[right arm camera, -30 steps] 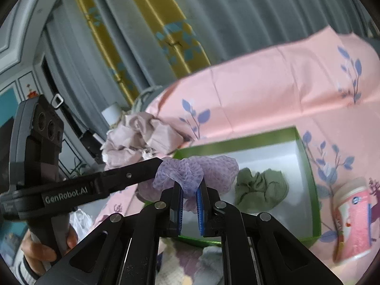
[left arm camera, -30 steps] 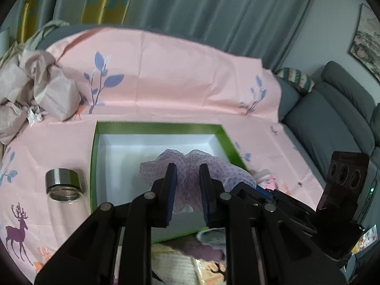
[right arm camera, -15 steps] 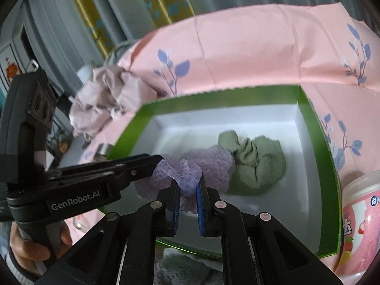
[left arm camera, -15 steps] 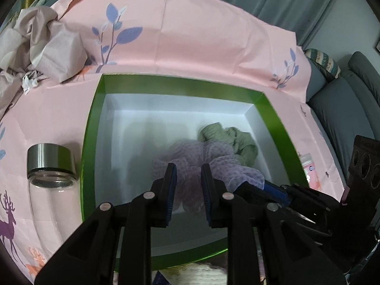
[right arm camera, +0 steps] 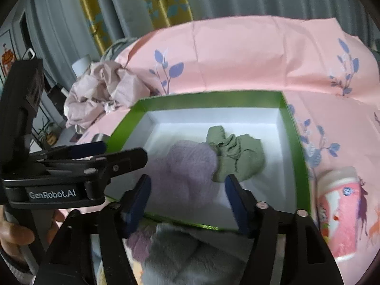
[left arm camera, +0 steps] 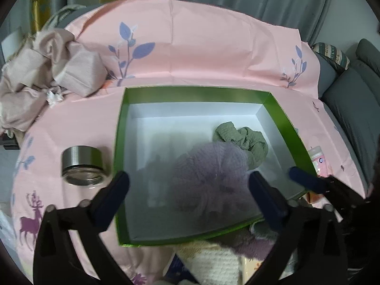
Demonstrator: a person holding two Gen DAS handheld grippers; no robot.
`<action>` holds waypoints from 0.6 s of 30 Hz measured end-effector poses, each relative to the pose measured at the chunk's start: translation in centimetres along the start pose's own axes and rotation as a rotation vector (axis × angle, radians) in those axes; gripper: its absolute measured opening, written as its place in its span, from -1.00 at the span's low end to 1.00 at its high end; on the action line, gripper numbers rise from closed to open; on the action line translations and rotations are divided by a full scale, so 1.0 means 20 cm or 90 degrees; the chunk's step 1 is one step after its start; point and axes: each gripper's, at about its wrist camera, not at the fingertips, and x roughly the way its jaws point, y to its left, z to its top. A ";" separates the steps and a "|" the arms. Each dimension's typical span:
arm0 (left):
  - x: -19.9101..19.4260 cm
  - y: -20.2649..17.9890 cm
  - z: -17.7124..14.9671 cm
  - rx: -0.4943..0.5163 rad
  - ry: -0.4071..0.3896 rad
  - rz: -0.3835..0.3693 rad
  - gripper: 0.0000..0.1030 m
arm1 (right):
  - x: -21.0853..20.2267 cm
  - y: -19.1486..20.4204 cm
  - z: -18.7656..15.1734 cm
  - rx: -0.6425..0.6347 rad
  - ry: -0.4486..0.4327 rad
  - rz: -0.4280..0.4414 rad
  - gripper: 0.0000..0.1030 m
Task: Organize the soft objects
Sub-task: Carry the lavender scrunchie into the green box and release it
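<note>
A lilac mesh cloth lies blurred in the white-floored green box, touching a crumpled olive green cloth to its right. My left gripper hangs over the box's near half with its jaws opening wide; the lilac cloth is below and between them, free of the pads. My right gripper stands at the box's near edge, jaws opening too, the pads clear of the cloth. The left gripper also shows at the left of the right wrist view.
A glass jar with a steel collar lies left of the box. A pink printed cup lies to its right. Crumpled beige cloth sits at the back left. More soft knitted items are heaped before the box. A grey sofa is at right.
Both grippers came down over the box holding the lilac cloth, then opened. The cloth dropped free and now lies in the box against the green cloth.
</note>
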 end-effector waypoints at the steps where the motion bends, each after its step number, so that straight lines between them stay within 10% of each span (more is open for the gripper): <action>1: -0.02 0.00 -0.01 0.003 -0.005 0.003 0.98 | -0.05 -0.01 -0.01 0.005 -0.011 0.002 0.44; 18: -0.46 -0.13 -0.21 0.030 -0.078 0.023 0.98 | -0.52 0.00 -0.22 0.035 -0.077 -0.003 0.63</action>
